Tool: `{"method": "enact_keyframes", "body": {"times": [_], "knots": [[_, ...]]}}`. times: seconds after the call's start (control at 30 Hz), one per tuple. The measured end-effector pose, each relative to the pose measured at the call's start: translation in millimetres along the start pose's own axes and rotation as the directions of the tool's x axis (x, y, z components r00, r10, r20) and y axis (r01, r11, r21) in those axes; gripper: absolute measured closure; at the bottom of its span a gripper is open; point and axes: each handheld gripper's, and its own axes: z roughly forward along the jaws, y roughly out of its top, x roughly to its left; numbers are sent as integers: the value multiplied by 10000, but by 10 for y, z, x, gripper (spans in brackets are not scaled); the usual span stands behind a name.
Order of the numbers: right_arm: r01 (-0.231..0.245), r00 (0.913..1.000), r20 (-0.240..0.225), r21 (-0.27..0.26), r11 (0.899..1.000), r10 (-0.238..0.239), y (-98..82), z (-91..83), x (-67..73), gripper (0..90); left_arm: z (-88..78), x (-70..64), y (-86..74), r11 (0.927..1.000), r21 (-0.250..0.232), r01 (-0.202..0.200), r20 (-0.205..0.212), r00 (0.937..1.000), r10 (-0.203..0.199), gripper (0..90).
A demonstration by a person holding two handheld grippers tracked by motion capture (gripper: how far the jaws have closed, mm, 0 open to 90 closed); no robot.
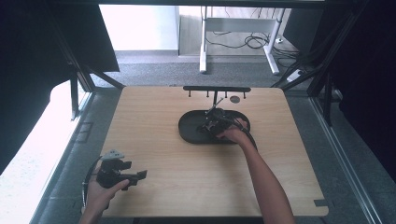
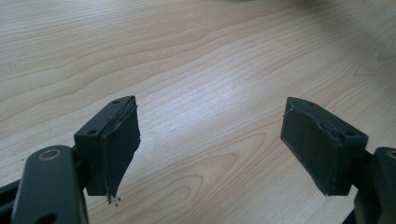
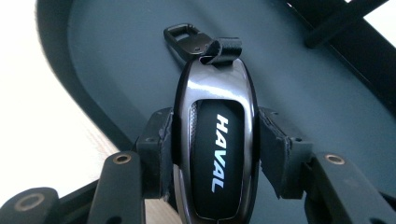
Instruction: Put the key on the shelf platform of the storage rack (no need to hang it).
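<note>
A glossy black car key fob (image 3: 215, 144) marked HAVAL, with a metal clip (image 3: 187, 39) on a short strap at its top, sits between the jaws of my right gripper (image 3: 214, 151), which is shut on its sides. It is held over the dark oval tray (image 3: 121, 60). From above, my right gripper (image 1: 215, 124) is over the middle of that tray (image 1: 190, 131). My left gripper (image 1: 140, 176) rests low at the table's front left, open, with bare wood between its pads (image 2: 116, 144).
A black rack (image 1: 216, 88) with several small hooks stands on a post just behind the tray, near the table's far edge. A small dark disc (image 1: 235, 99) lies beside it. Desk legs and cables lie on the floor beyond the table.
</note>
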Motion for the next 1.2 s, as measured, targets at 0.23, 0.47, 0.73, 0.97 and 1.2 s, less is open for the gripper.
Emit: {"method": "enact_keyframes", "body": {"times": [0.23, 0.47, 0.73, 0.97, 1.2], "knots": [[-125, 9997, 188, 27, 9999, 124, -49, 77, -86, 484, -5, 2, -1, 10000, 2, -2, -7, 10000, 2, 199], [-151, 9994, 305, 194, 9997, 145, -103, 190, -146, 483, -1, 5, -3, 10000, 31, 2, -17, 10000, -2, 198], [-360, 9990, 262, 114, 9993, 357, -131, 226, -180, 477, 6, 0, -5, 10000, 57, 28, -12, 10000, -28, 199], [-302, 9981, 534, -141, 9994, 309, -140, 100, -97, 349, 5, 3, -3, 10000, 50, 19, -1, 10000, -19, 199], [-58, 9988, 487, -763, 9971, 95, -187, -94, 15, 345, 12, -17, 0, 10000, 59, -16, 29, 10000, 16, 198]]}}
